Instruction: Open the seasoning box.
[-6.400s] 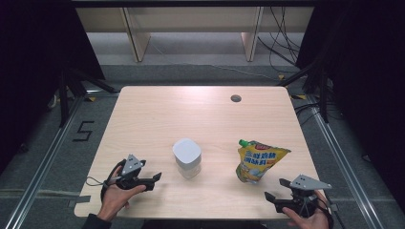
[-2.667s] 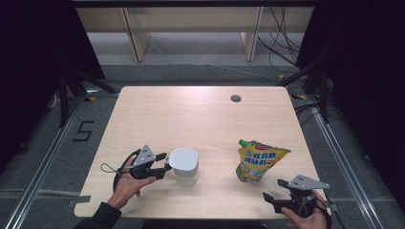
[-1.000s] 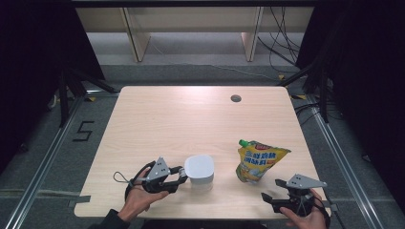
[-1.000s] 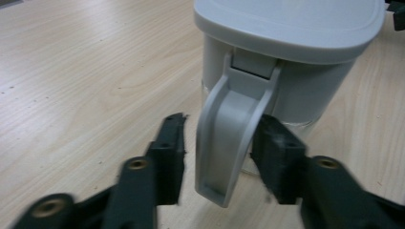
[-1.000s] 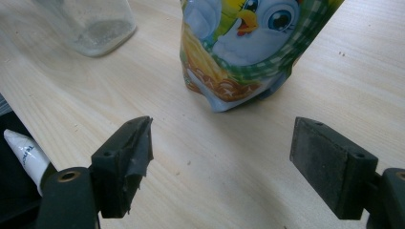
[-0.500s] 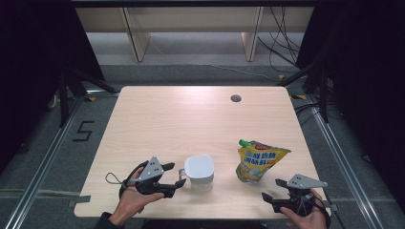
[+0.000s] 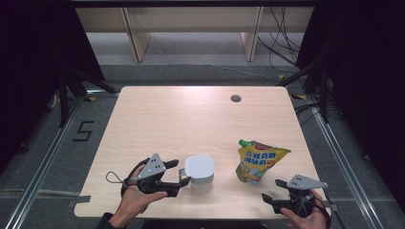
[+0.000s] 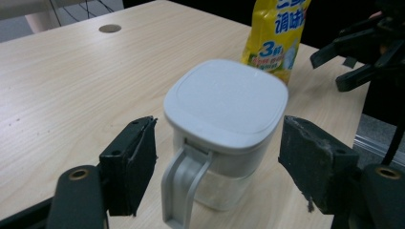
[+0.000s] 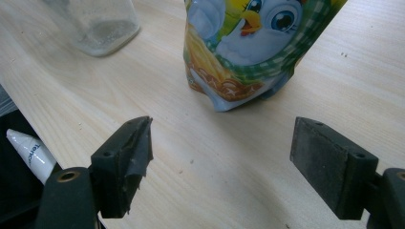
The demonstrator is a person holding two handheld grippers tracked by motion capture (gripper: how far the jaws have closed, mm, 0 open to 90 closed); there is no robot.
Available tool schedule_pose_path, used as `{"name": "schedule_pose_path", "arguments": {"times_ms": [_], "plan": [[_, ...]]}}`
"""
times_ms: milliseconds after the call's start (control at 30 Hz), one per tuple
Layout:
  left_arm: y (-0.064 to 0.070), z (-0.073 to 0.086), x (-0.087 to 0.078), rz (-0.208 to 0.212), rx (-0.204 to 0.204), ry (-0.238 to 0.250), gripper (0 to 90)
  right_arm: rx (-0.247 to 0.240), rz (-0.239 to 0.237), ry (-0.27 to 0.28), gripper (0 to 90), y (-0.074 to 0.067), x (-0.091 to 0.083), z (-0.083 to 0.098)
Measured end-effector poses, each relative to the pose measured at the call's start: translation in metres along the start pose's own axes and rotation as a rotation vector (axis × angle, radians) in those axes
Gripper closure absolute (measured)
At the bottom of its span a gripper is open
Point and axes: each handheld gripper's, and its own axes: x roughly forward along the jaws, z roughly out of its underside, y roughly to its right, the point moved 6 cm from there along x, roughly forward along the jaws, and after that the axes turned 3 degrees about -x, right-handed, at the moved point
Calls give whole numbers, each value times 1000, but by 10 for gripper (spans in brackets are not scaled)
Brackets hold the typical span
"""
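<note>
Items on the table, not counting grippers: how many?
2. A white-lidded jug near the front edge, between the left gripper's open jaws, and a yellow pouch standing to its right, ahead of the right gripper.

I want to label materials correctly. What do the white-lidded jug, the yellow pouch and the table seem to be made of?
White-lidded jug: lid and handle look like matte white plastic; the body is clear, glass or plastic, I cannot tell. Yellow pouch: glossy printed flexible film, judging by its creases and shine. Table: light wood-grain surface, possibly laminate rather than solid wood.
</note>
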Motion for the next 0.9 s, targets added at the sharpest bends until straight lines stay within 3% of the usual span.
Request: {"name": "schedule_pose_path", "arguments": {"times_ms": [200, 233, 300, 333, 367, 400, 433, 467, 500, 567, 633, 667, 700, 733, 767, 800, 867, 900], "plan": [[2, -10, -7, 11, 5, 29, 326, 7, -8, 8, 232, -3, 0, -1], [2, -11, -7, 10, -15, 27, 352, 6, -4, 12, 232, -2, 0, -1], [2, -13, -7, 13, -9, 30, 397, 32, -9, 6, 233, -5, 0, -1], [1, -16, -6, 9, -4, 31, 469, -4, -4, 18, 237, -3, 0, -2], [1, -16, -6, 9, -4, 31, 509, -4, -4, 18, 237, -3, 0, -2], [1, -19, -4, 11, 5, 28, 536, 57, -34, 4, 241, -10, -1, -2], [1, -21, -2, 20, 6, 32, 566, 23, -29, 20, 241, -8, 0, -3], [2, -23, -1, 23, 11, 27, 590, 27, -37, 11, 241, -9, 0, -2], [2, -24, 0, 19, 36, 23, 618, 3, -33, 15, 243, -7, 1, -3], [2, -26, 4, 21, 35, 20, 672, 22, -38, 20, 256, -9, 2, -4], [2, -25, 8, 17, 47, 2, 730, -2, -30, 33, 256, -10, 2, -5], [1, -25, 10, 26, 49, -3, 750, 38, -41, 23, 256, -15, 1, -5], [1, -25, 11, 29, 62, -10, 769, 38, -49, 22, 257, -17, 2, -6], [1, -24, 12, 27, 50, -10, 784, -10, -40, 43, 262, -15, 3, -8], [0, -24, 13, 17, 52, -18, 795, 16, -51, 32, 274, -19, 3, -8], [0, -24, 13, 13, 43, -17, 803, -17, -59, 47, 287, -19, 5, -10], [-3, -24, 14, 15, 66, -18, 813, 13, -67, 34, 304, -25, 4, -10], [-3, -24, 14, 6, 53, -20, 815, -27, -72, 46, 321, -24, 6, -11]]}}
